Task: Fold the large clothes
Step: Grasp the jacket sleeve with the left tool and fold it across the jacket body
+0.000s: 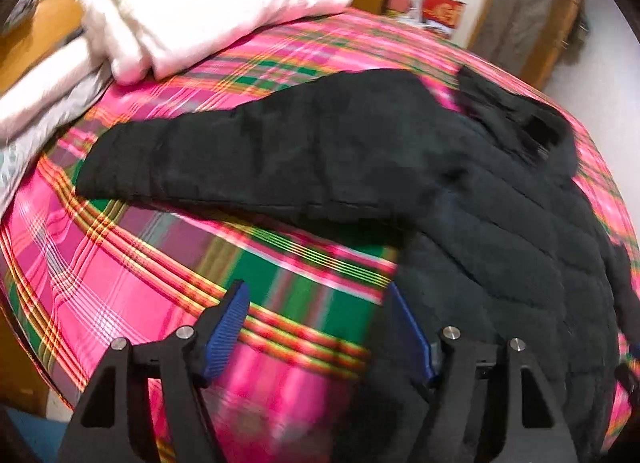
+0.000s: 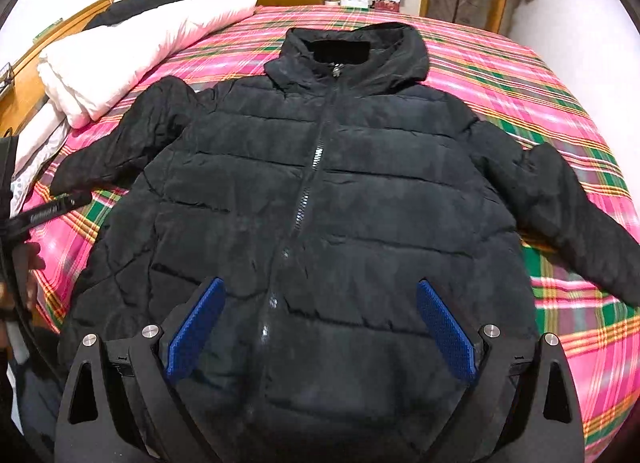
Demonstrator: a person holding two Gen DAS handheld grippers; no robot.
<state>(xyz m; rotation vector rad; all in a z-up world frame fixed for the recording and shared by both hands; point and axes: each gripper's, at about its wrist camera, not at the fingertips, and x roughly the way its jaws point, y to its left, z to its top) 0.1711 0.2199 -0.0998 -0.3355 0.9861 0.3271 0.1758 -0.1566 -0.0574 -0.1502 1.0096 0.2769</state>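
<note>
Plaid bedspread (image 2: 520, 75): one black jacket (image 2: 320, 203), one white quilt (image 2: 132, 51).

The jacket (image 2: 320, 191) lies flat on the bed (image 2: 540, 75), sleeves spread; the quilt (image 2: 132, 51) lies to its left.

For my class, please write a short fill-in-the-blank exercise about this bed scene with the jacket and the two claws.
1. The black jacket lies front side up on a plaid ____.
2. Its zip is ____ up to the collar.
3. Both sleeves are spread out to the ____.
4. The right claw hovers above the jacket with its jaws ____; so does the left claw.

Missing words: bedspread; closed; sides; open
</note>
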